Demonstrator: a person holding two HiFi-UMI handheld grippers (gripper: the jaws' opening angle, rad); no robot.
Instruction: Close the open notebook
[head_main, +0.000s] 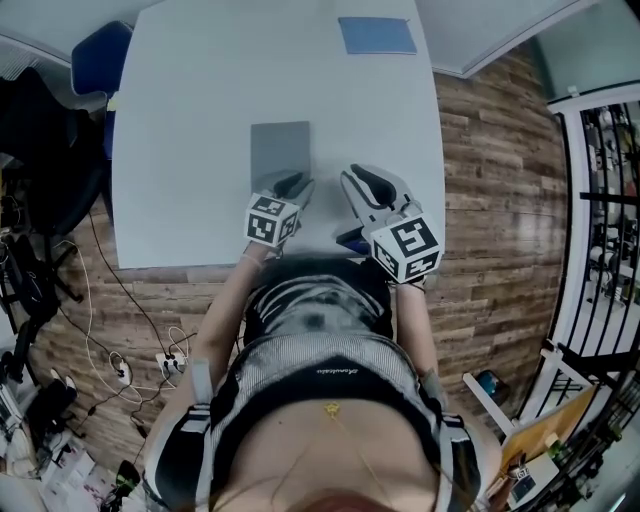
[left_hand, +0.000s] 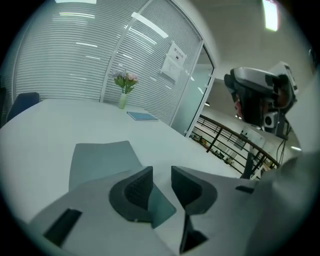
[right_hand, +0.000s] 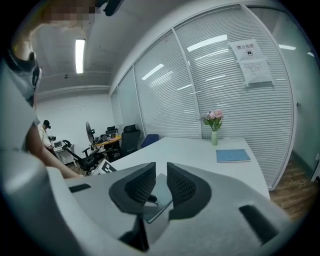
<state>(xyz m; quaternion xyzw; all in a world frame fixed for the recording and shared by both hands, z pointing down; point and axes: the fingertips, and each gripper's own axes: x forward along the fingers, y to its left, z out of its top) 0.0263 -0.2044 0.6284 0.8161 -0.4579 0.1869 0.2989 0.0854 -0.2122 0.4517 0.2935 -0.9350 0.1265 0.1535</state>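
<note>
I hold 2 grippers low over the near edge of the white table (head_main: 190, 110), side by side and close together. My left gripper (head_main: 297, 183) hovers at the near edge of the grey notebook (head_main: 280, 148). Its 2 jaws stand apart with a clear gap between the ribbed pads (left_hand: 138, 189). Nothing is pinched there; I only see a corner of the grey cover lying on the table below the gap.

My right gripper (head_main: 358, 180) sits just to the right of the notebook and is tilted toward it. Its jaws are also parted by a narrow slot, and they hold nothing. A strip of the grey cover shows through the slot.

The notebook lies flat in the middle of the table, square to the edge nearest me. It shows as 1 plain grey rectangle with no pages visible, so it looks closed, though from this height I cannot be sure.

A thin blue book (head_main: 377, 35) lies at the far right corner of the table, well apart from the notebook. A vase of pink flowers (right_hand: 213, 127) stands beyond it by the slatted blinds.
</note>
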